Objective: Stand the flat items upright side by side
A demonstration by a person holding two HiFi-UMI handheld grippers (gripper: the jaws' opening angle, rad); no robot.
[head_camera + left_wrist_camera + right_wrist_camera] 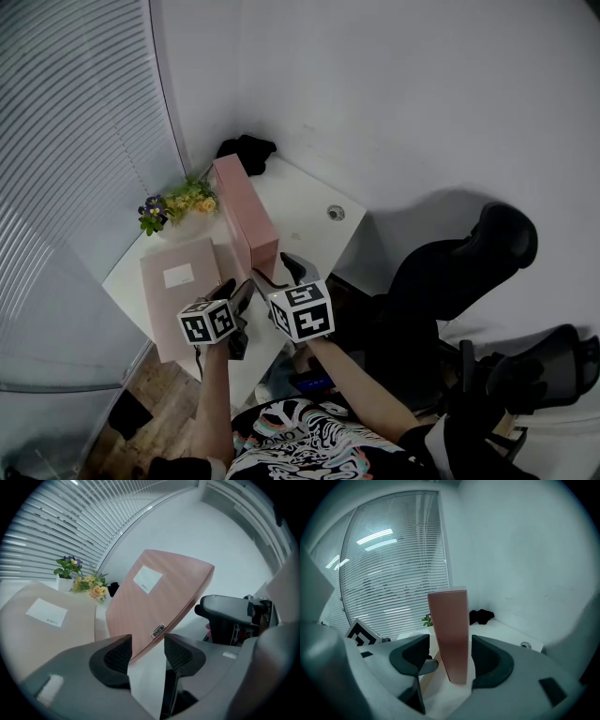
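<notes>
- Checking layout: the standing box [246, 214] (darker pink) is up on its long edge on the desk [309, 192]. Its long axis runs 5-to-11 o'clock in the head view, with the far end by the flowers [176, 204].
- The flat box [183, 295] (paler, white label up) lies on its broad face just beside it at 8 o'clock. Its long axis is roughly parallel.
- Right gripper [450, 658]: jaws apart, straddling the standing box's near end. Its narrow face sits between the pads with a sliver of desk showing on each side, so I read no clamp.
- Left gripper [147, 651]: jaws apart, nothing pinched. The standing box's lower corner shows just past the gap, and the flat box is at 10 o'clock of the jaws.
- Key relation: the flat box sits at 9 o'clock of both grippers, and the left one is clearly nearer.
- Judgement: about half done. The next move probably needs the left jaws on the flat box's long edge to tip it up about that axis, while the right gripper steadies the standing box (toppling it is the risk).
</notes>
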